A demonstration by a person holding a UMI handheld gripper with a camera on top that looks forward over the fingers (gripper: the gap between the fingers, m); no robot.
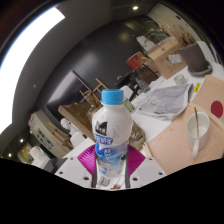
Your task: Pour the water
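Between the gripper fingers, at the nearest point of the gripper view, a plastic water bottle is clamped. Both magenta pads press against its lower body, one on each side. The bottle has a light blue cap and a white label with blue print. It leans to one side relative to the room behind it, as does the whole scene.

Just beyond the bottle, to its right, lies a light wooden board. On the board stands a clear glass cup, apart from the bottle. Whether the cup holds any liquid cannot be determined.

Behind the board, a white table carries crumpled white material and a small red object near its edge.

Farther back, shelving and desks hold cardboard boxes and mixed clutter too small to identify. A dark ceiling with a bright light panel closes the view.
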